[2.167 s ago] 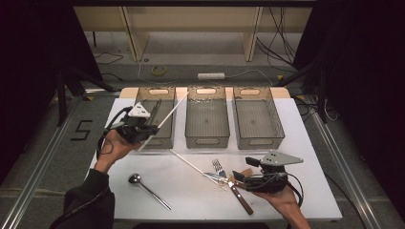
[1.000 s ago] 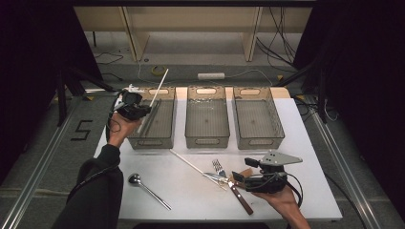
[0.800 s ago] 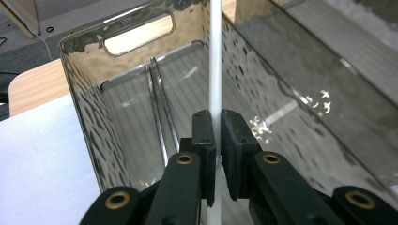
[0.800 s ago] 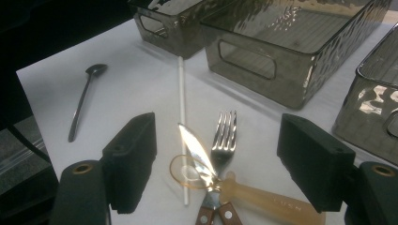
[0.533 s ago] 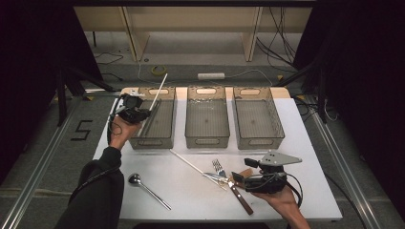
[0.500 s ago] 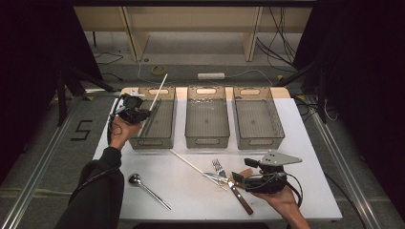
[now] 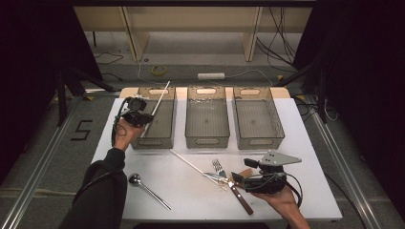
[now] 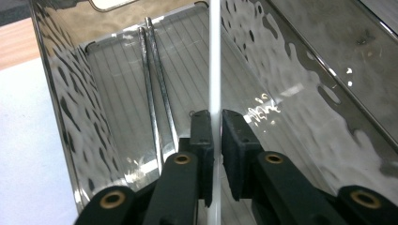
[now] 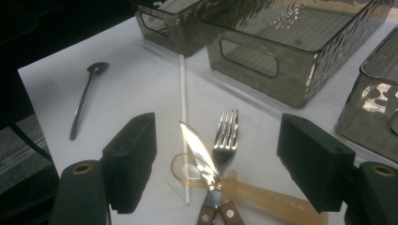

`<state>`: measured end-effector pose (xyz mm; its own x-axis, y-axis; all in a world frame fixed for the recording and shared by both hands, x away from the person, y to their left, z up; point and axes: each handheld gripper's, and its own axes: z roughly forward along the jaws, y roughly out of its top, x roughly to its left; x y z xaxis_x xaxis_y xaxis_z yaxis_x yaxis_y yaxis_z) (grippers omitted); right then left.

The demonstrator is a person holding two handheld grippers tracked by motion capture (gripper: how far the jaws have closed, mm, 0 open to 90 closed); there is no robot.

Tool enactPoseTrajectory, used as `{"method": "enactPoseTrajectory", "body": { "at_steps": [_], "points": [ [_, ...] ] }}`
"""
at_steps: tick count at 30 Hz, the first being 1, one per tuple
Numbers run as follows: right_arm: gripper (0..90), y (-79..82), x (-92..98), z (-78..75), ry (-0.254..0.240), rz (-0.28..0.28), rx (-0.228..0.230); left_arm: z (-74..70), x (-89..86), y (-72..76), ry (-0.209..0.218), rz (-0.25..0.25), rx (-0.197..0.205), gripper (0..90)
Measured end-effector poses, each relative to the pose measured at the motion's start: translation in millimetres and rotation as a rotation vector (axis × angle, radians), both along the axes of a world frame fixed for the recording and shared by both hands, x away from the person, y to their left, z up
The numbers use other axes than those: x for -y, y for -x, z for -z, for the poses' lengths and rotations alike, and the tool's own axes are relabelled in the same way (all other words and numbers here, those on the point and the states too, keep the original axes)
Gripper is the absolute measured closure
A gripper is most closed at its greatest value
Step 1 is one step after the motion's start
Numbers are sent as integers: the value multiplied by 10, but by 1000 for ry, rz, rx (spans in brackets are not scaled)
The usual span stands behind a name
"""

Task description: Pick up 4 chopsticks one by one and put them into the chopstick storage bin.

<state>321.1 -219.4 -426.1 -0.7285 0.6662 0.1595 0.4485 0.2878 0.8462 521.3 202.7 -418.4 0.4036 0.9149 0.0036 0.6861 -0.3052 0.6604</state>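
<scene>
Hovering over the left bin, the left gripper has its jaws nearly closed around a white chopstick; they have just eased slightly apart, and a sliver of light seems to show beside one pad, so the grip may be loosening. Carried from the table edge two seconds earlier, the stick now slants above the bin, where two metal chopsticks lie. The right gripper waits wide open and empty over the knife and fork.
</scene>
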Motion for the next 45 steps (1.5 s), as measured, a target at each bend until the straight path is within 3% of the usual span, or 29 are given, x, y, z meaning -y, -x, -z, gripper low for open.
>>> {"method": "enactPoseTrajectory", "body": {
  "at_steps": [3, 7, 14, 15, 18, 23, 30, 33, 39, 45],
  "points": [
    [298, -3, 1, 2, 0, 1, -1, -20, -6, 18, 11, -10, -1, 737],
    [297, 0, 3, 0, -3, 0, 0, -86, 1, 114, 78, 31, -10, 612],
    [297, 2, 2, -1, -2, -1, 0, -174, 205, 448, 108, 212, 33, 404],
    [297, 0, -1, 0, 0, -3, 3, -190, 250, 471, 91, 244, 26, 387],
    [297, 7, -10, -6, 3, -4, 2, -236, 368, 558, 111, 335, 15, 336],
    [297, 4, 3, -8, 3, -4, 2, -218, 576, 683, 50, 465, -20, 282],
    [297, 6, 5, -12, 4, -5, 2, -156, 817, 796, -37, 610, -48, 252],
    [297, 3, 1, -7, 5, -6, 2, -112, 928, 830, -67, 671, -77, 251],
    [297, 4, 1, -5, 3, -9, 2, -5, 1087, 845, -129, 747, -120, 250],
    [298, 5, 1, -5, 3, -11, 0, 125, 1176, 840, -184, 778, -154, 234]
  ]
}}
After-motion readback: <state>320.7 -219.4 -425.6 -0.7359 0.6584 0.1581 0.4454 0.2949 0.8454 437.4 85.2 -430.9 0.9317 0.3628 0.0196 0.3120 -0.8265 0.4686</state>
